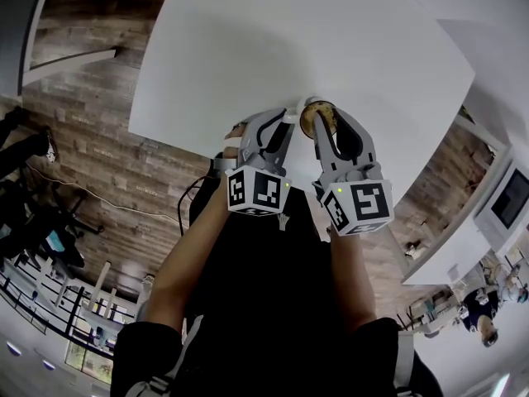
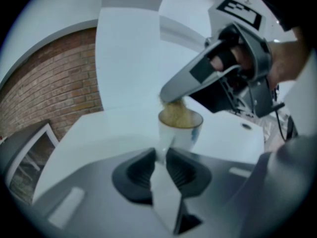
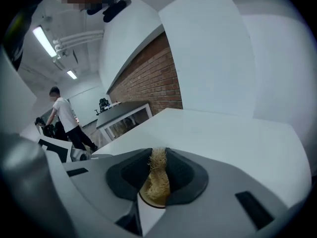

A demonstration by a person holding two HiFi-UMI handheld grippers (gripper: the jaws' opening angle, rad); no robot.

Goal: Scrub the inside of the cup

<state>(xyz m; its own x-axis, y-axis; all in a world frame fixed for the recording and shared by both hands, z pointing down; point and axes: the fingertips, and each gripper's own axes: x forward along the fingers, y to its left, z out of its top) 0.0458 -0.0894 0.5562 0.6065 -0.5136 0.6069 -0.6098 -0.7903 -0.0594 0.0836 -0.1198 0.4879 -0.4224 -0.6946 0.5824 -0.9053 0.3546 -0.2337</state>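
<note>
the white table [image 1: 248, 48] is the biggest thing here, spreading out below and beyond the cup [image 2: 184, 133]. wooden floor [image 1: 99, 155] shows past the table's edge, well to the left of the cup. a brick wall [image 2: 54, 83] stands beyond the cup on that same side. far off from the cup, a person in a white top [image 3: 63, 114] stands near a second, darker-topped table.

my left tongs [image 2: 159, 155] meet the cup from its near side. they are drawn in narrow on the white handle, with the pads pressing it. i cannot tell whether the cup's base touches the table. my right tongs [image 3: 158, 157] come down at the cup from above and from its right. they are pinched tight on a straw-coloured fibrous scrubber [image 3: 157, 182].

the two marker cubes, left [image 1: 256, 190] and right [image 1: 359, 207], sit back from the cup, towards me.

the cup itself is white, with a dark line round the rim and a blue mark on its side. the scrubber sits in the cup's mouth, its loose strands standing above the rim.
</note>
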